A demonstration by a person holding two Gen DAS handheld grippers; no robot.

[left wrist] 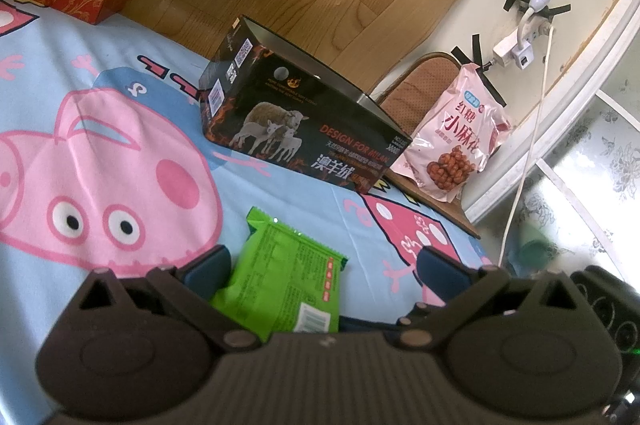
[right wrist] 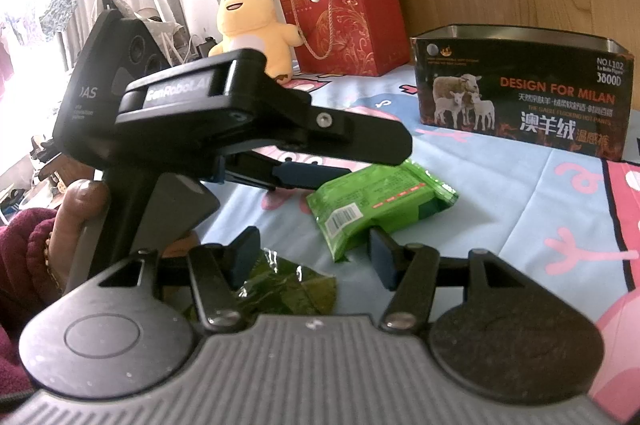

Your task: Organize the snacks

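Your left gripper [left wrist: 320, 265] and right gripper [right wrist: 312, 257] both stand open around nothing gripped, the green snack packet [right wrist: 376, 205] lying on the cartoon bedsheet [left wrist: 80, 85] between the left jaws, the open black box [right wrist: 520, 93] apparently unfilled.

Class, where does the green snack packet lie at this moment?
In both wrist views the green snack packet lies on the cartoon bedsheet, in front of the black tin box.

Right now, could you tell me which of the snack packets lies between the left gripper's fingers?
The bright green packet on the bedsheet; the left gripper stands open around it. The pink packet sits apart, beyond the black box.
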